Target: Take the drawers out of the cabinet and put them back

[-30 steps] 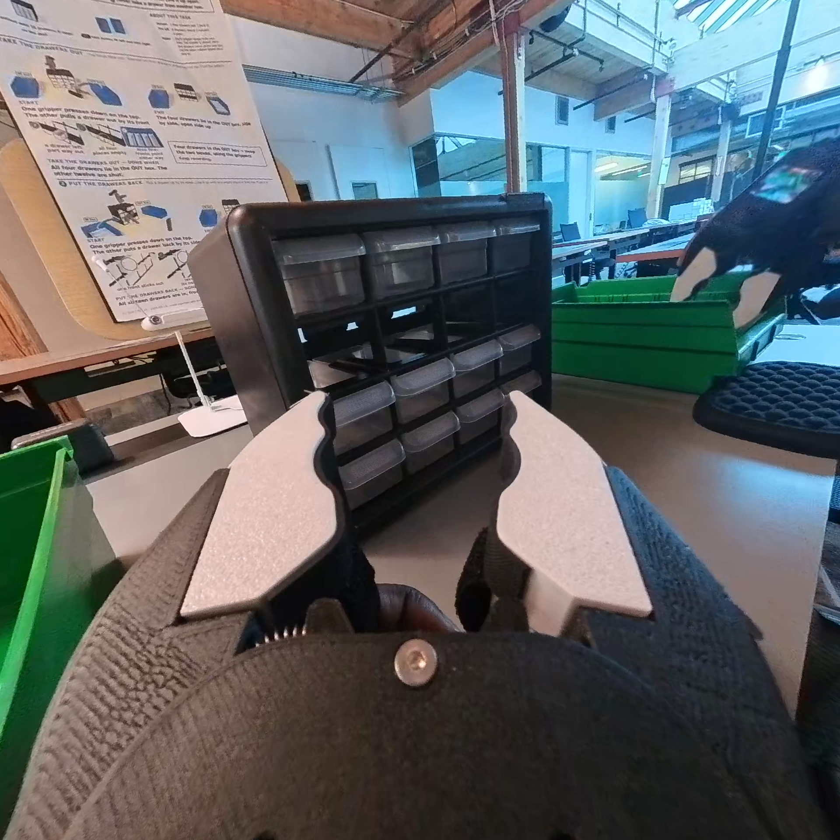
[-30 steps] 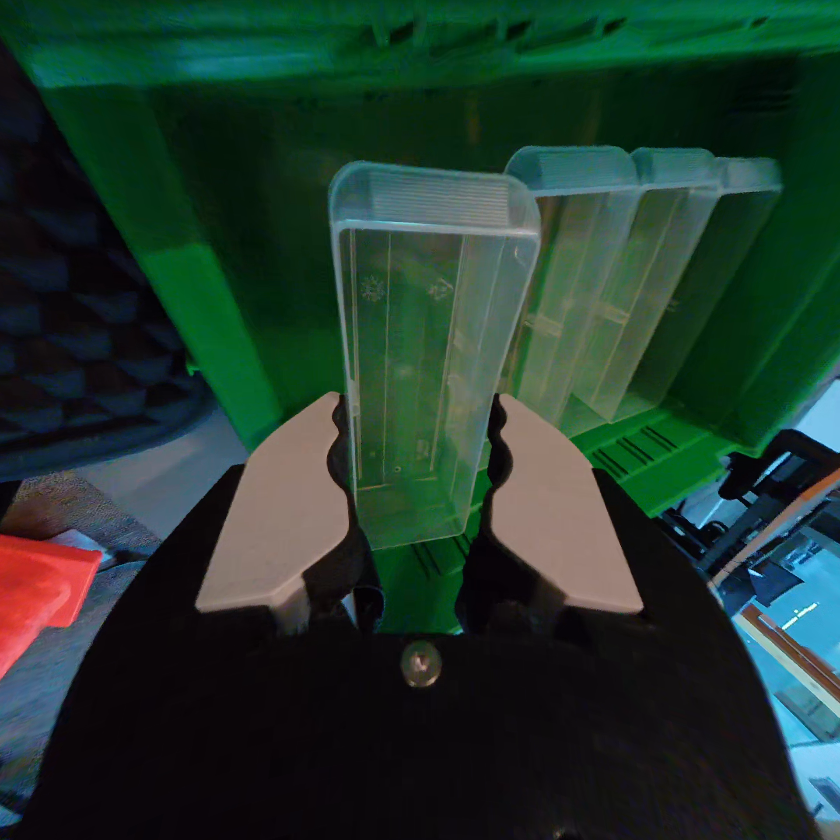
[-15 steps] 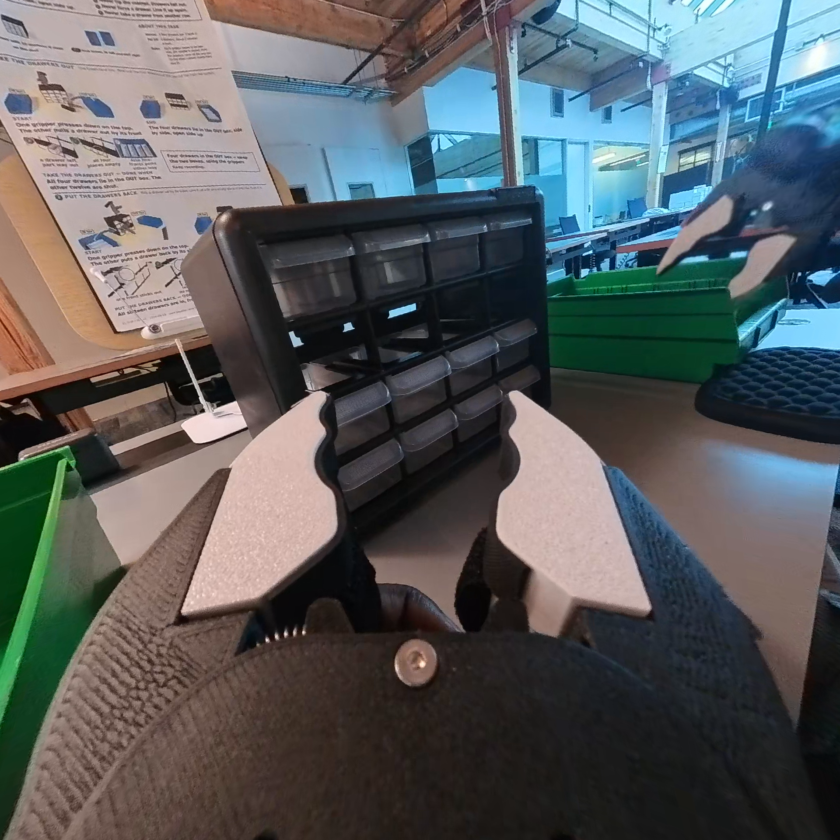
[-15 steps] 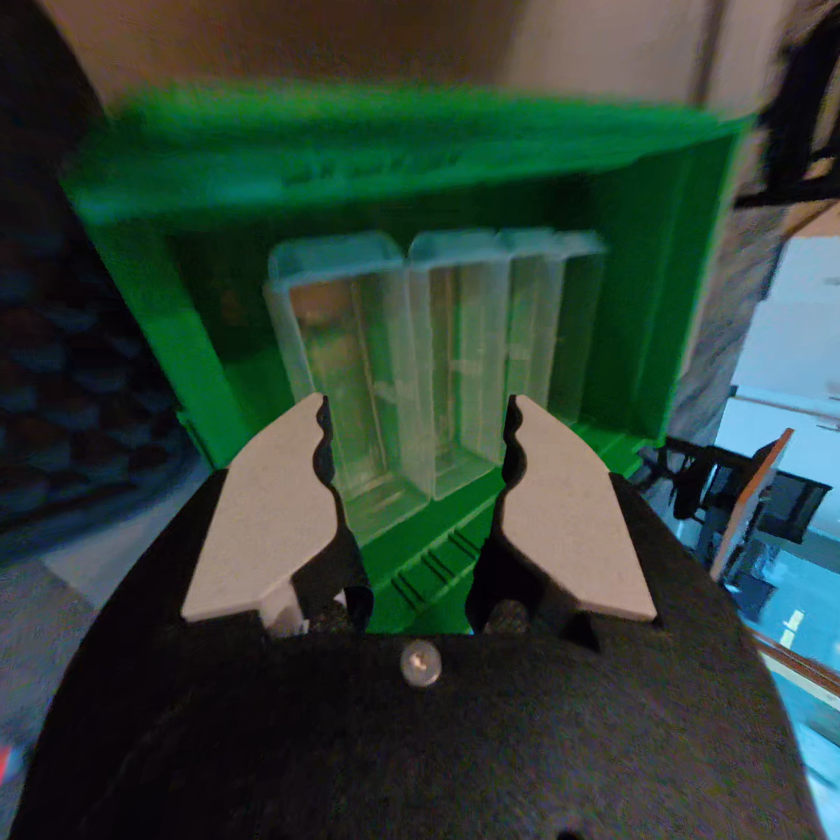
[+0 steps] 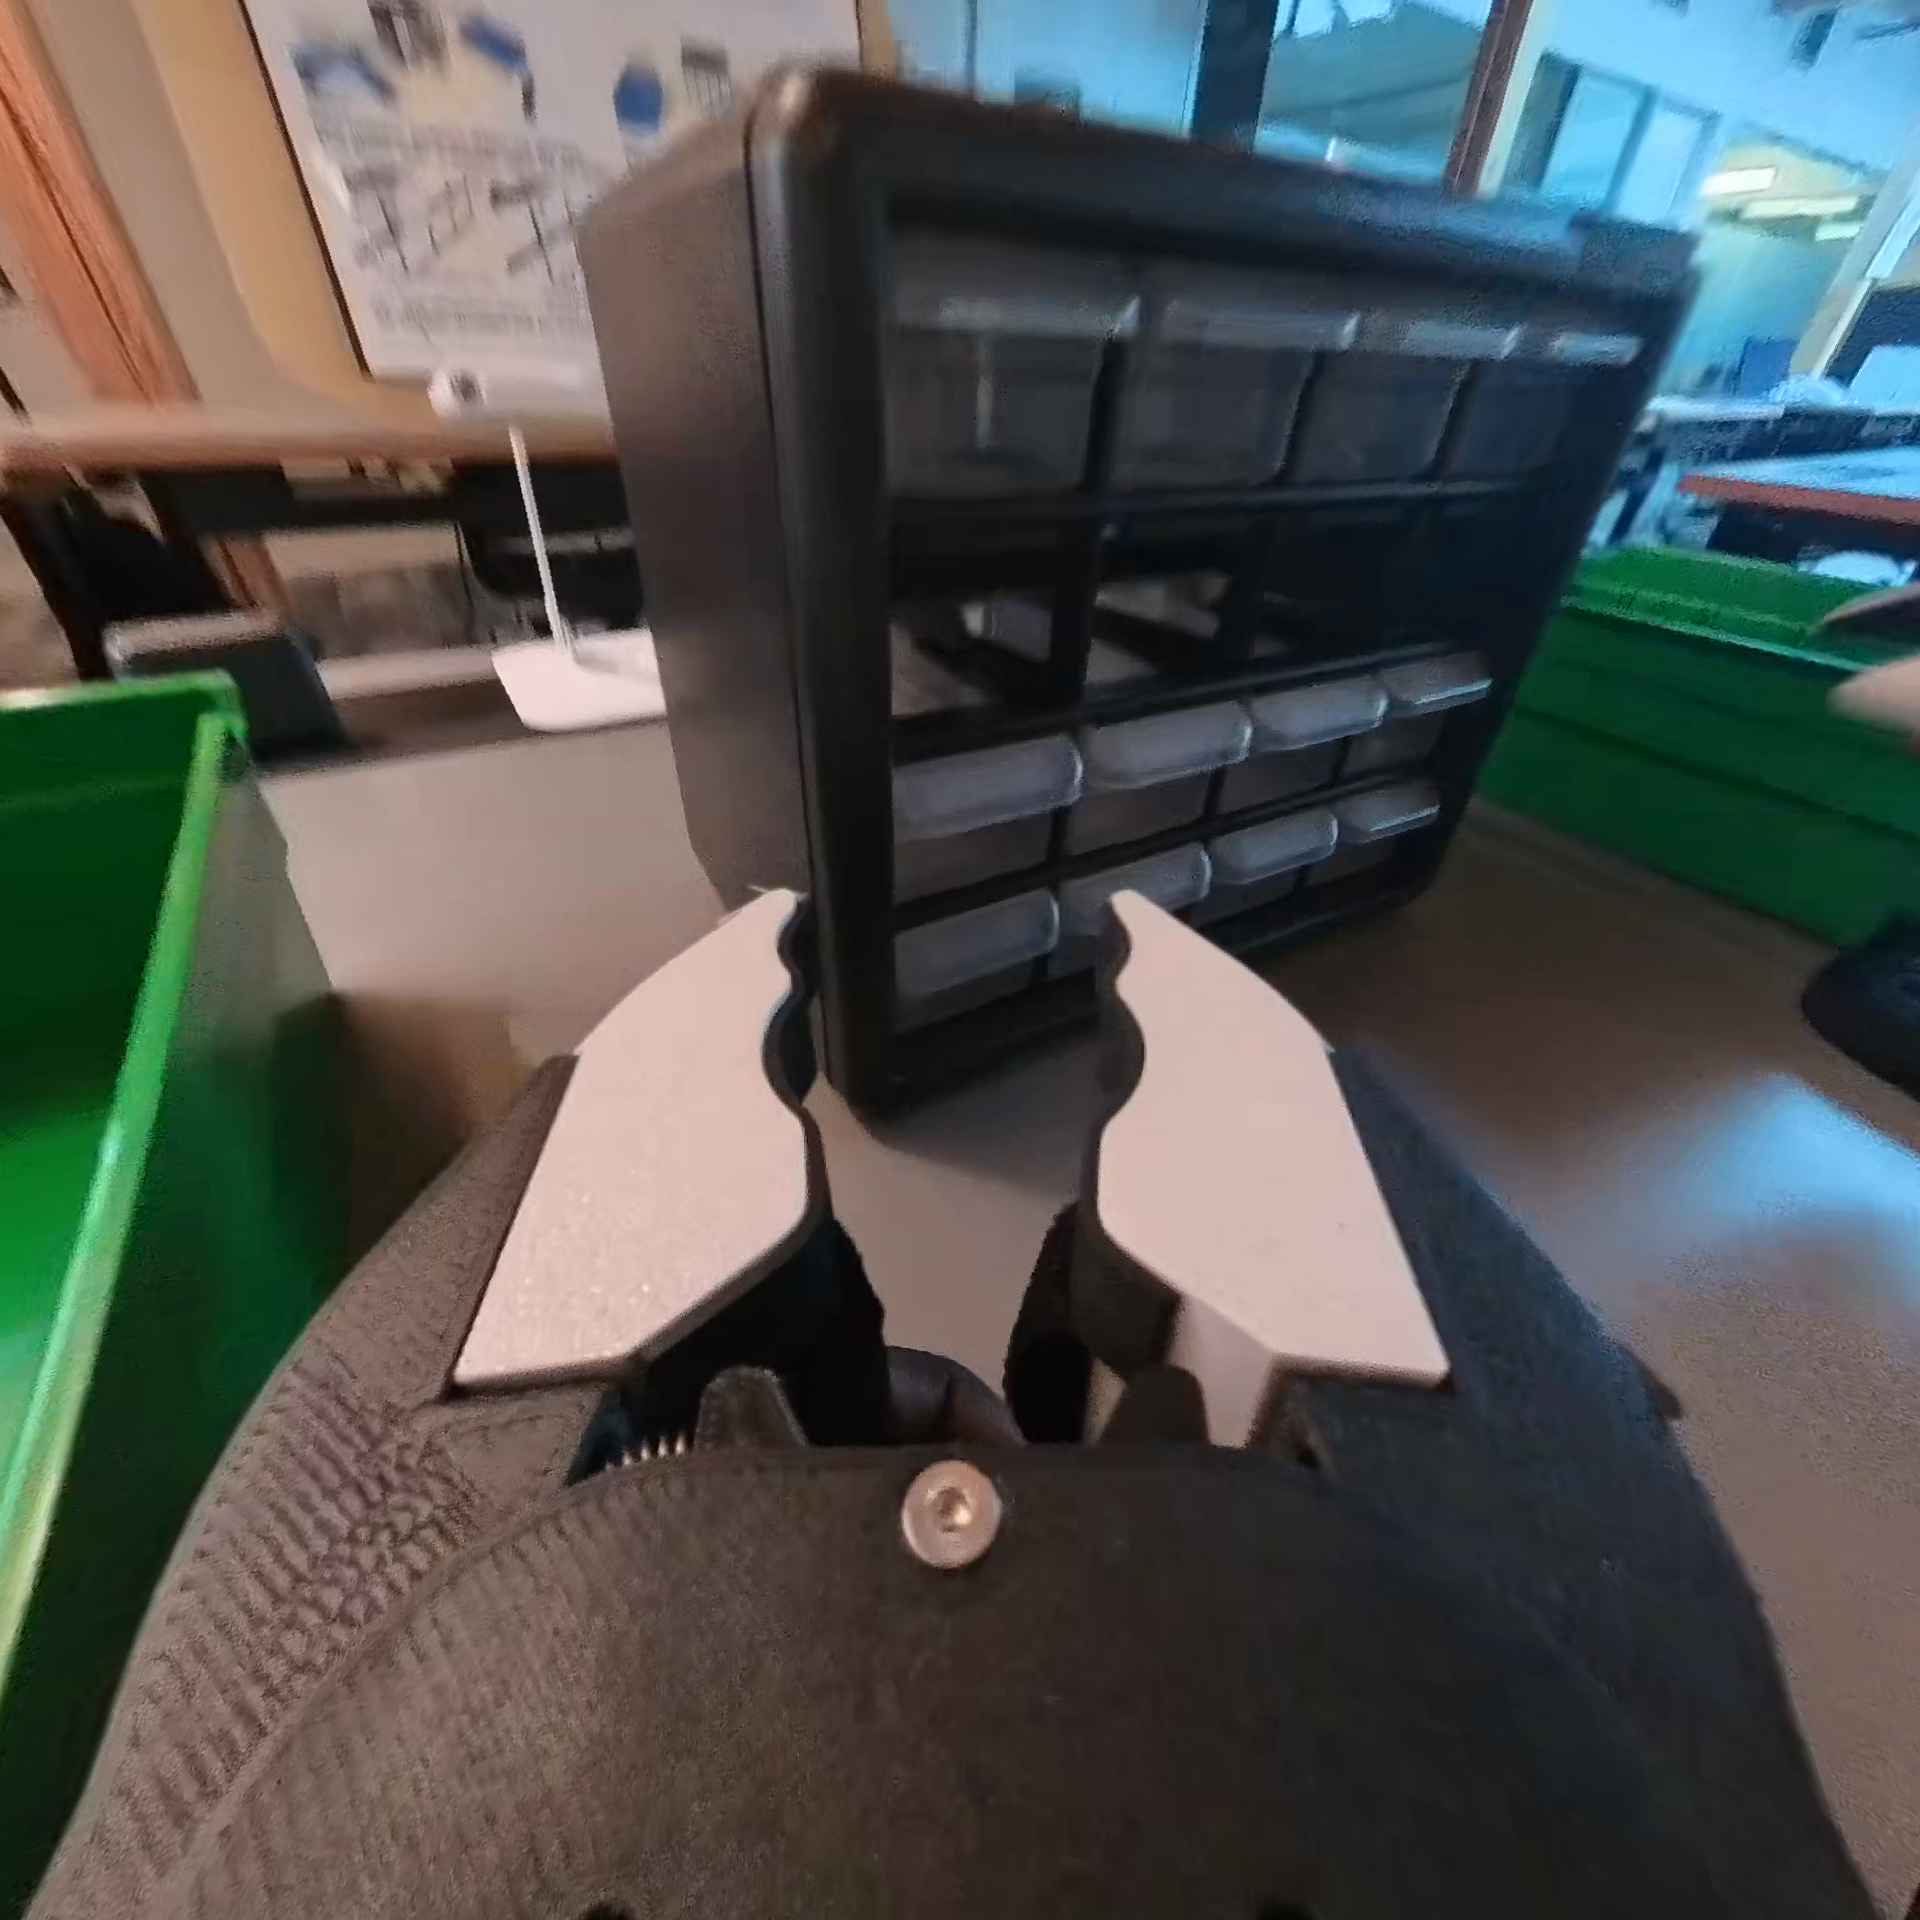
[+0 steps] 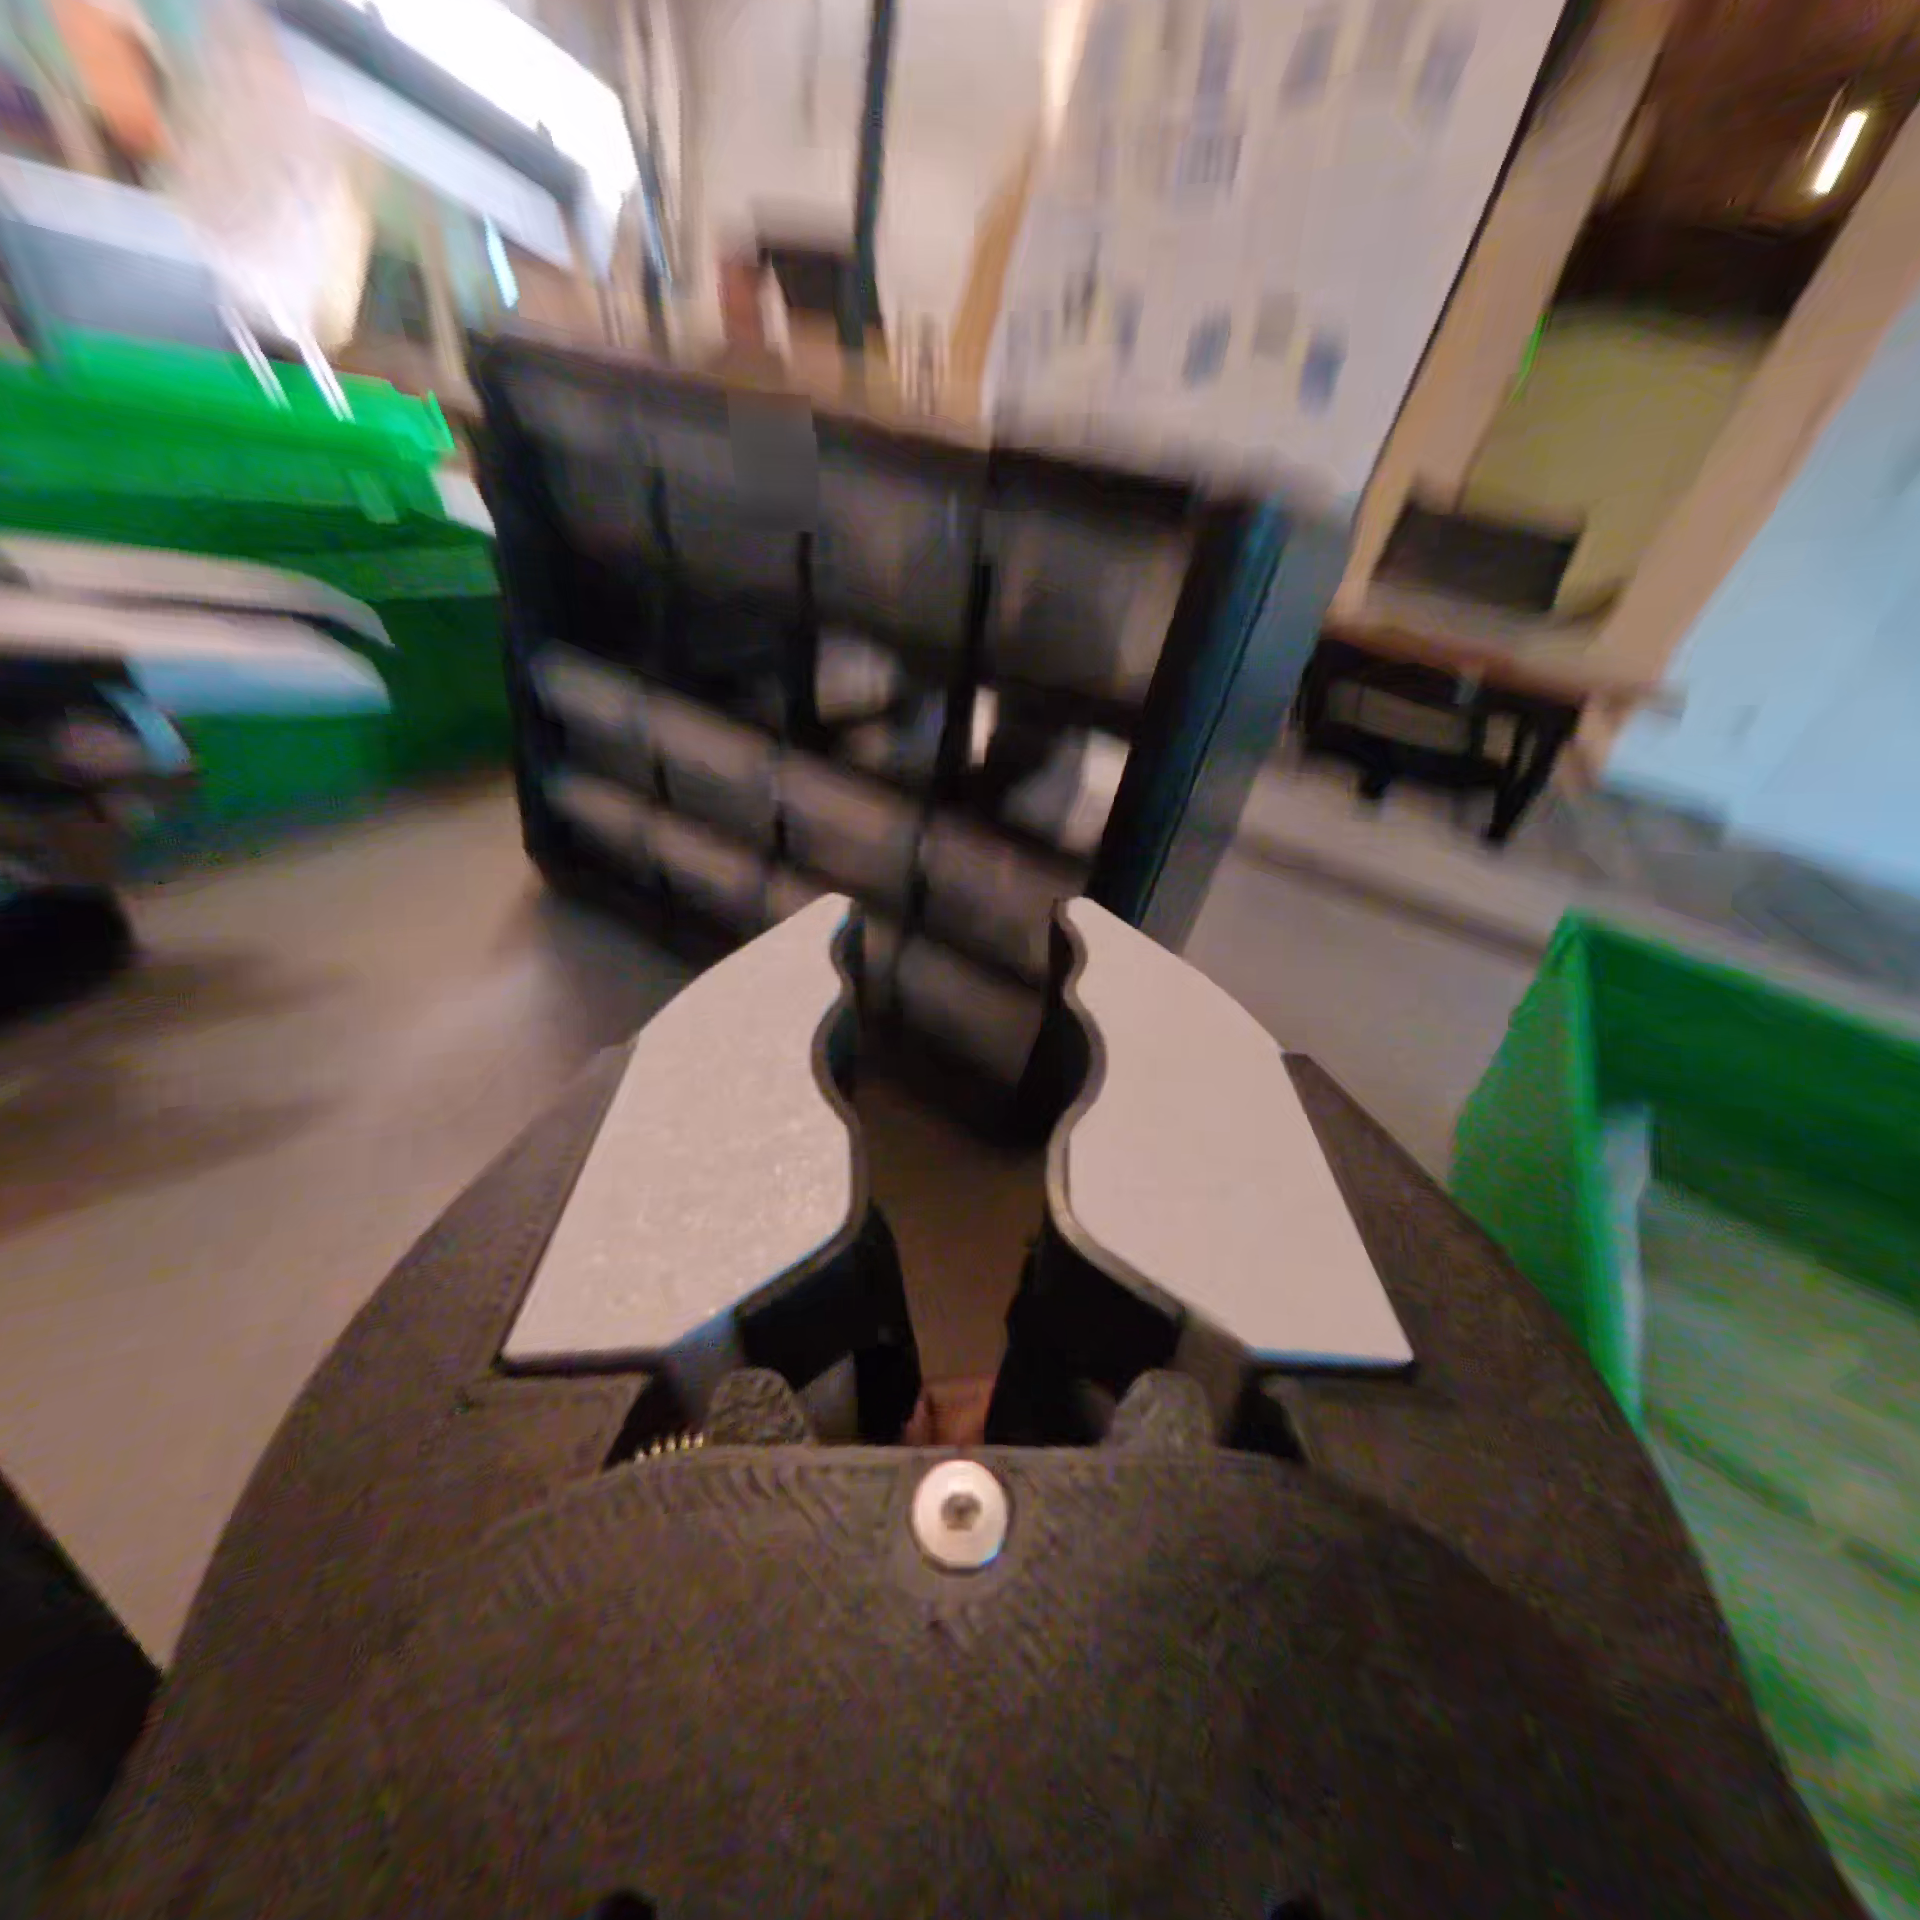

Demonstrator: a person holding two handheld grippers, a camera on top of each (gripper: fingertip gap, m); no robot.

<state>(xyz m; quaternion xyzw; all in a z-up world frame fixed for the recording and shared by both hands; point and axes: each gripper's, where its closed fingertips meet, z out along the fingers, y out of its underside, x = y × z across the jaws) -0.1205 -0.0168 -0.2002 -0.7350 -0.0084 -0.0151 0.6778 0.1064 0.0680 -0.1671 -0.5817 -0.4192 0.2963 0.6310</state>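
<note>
The black drawer cabinet [image 5: 1195,582] stands upright on the grey table. Clear drawers fill its top row and its two lower rows; the second row [image 5: 1195,613] shows empty slots. My left gripper [image 5: 951,935] is open and empty, close in front of the cabinet's lower left corner. My right gripper [image 6: 954,940] is open and empty, facing the cabinet [image 6: 862,707] from the other side; that view is blurred. A fingertip of the right gripper [image 5: 1870,696] shows at the right edge of the left wrist view.
A green bin [image 5: 135,935] stands at the left of the left gripper. Another green bin [image 5: 1704,727] sits right of the cabinet, also in the right wrist view [image 6: 239,499]. A black mat [image 5: 1870,997] lies at the right. A poster on a stand [image 5: 499,187] is behind.
My right gripper let go of a clear drawer in the green bin, lifted out and swung toward the cabinet. My left gripper moved closer to the cabinet's lower left corner.
</note>
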